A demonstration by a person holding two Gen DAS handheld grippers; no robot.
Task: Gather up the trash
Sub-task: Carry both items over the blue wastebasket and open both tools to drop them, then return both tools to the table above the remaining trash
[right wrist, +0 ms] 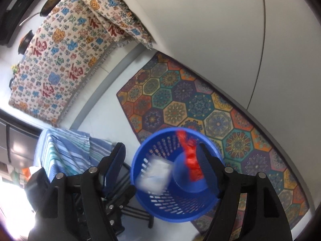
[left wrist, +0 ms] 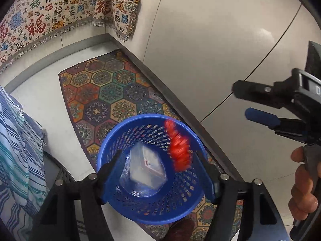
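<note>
Both the left gripper (left wrist: 158, 172) and right gripper (right wrist: 162, 166) are held open right over the blue basket (left wrist: 112, 140) so the red wrapper (left wrist: 179, 150) and clear packet (left wrist: 147, 166) get dropped in.

Basket (left wrist: 152, 210): bright blue plastic, walls pierced in a regular lattice of small slots.

Wrapper (left wrist: 178, 146): vivid red-orange, blurred.

Packet (left wrist: 146, 168): clear to whitish, a small red mark on it.

Rug (left wrist: 106, 92): hexagon tiles, each with a mandala, in orange, teal, purple, yellow and navy; dark border.

Throw (left wrist: 40, 20): cream ground, printed characters in red, blue, orange and green; grey fringe.

Striped cloth (left wrist: 18, 150): white with navy, pale blue and teal stripes.

Floor (left wrist: 230, 40): pale grey tiles, thin dark joints.

Fingers (left wrist: 262, 117): blue pads on black frames.
</note>
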